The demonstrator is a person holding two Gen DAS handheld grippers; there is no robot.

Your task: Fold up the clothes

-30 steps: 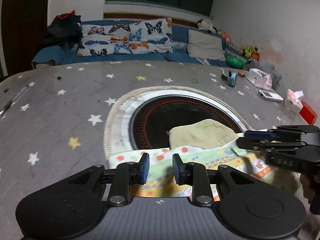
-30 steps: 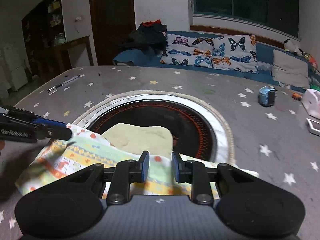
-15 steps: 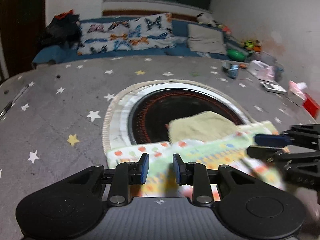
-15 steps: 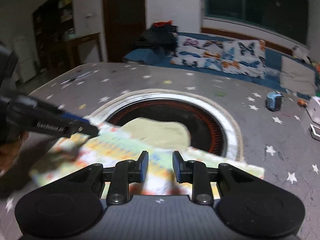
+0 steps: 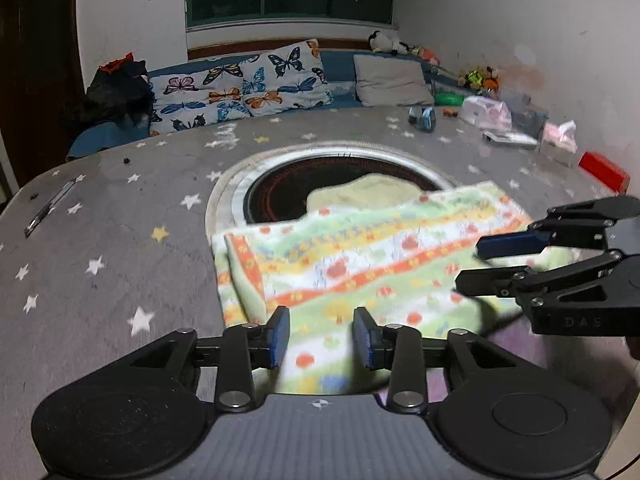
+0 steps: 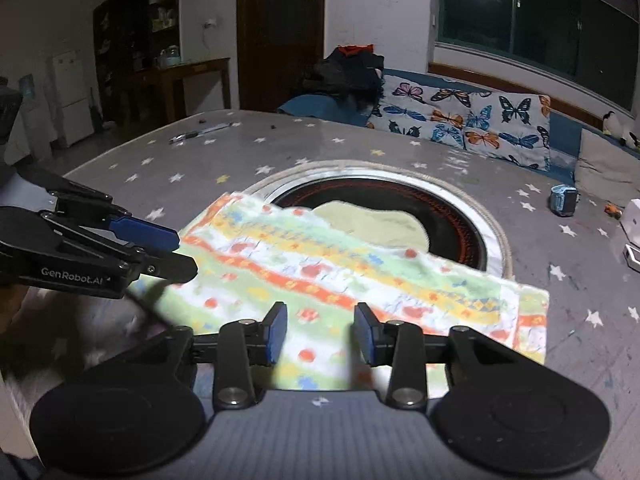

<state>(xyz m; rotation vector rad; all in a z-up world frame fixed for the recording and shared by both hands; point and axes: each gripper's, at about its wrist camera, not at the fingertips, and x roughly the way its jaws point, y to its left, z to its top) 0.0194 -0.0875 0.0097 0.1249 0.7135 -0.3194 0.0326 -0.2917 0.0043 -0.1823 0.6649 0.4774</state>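
Observation:
A patterned cloth [image 5: 360, 264] in green, orange and white stripes lies on the grey star-print table, blurred; it also shows in the right wrist view [image 6: 340, 280]. A plain pale yellow cloth [image 5: 368, 194] lies behind it on the dark round inset [image 6: 456, 216]. My left gripper [image 5: 320, 336] is open above the patterned cloth's near edge, with nothing between its fingers. My right gripper [image 6: 320, 334] is open above the same edge. Each gripper shows from the side in the other's view, the right one [image 5: 484, 264] and the left one [image 6: 180, 252], with jaws apart.
A pen [image 5: 48, 210] lies at the table's left edge. A small blue object [image 5: 422, 118], white boxes [image 5: 486, 114], tissues [image 5: 560, 140] and a red box [image 5: 604, 172] sit at the far right. A couch with butterfly pillows [image 5: 240, 88] stands behind.
Both grippers have pulled back and risen, so more of the patterned cloth shows in front of them. Their jaws stand wider apart than before. The cloth lies spread flatter.

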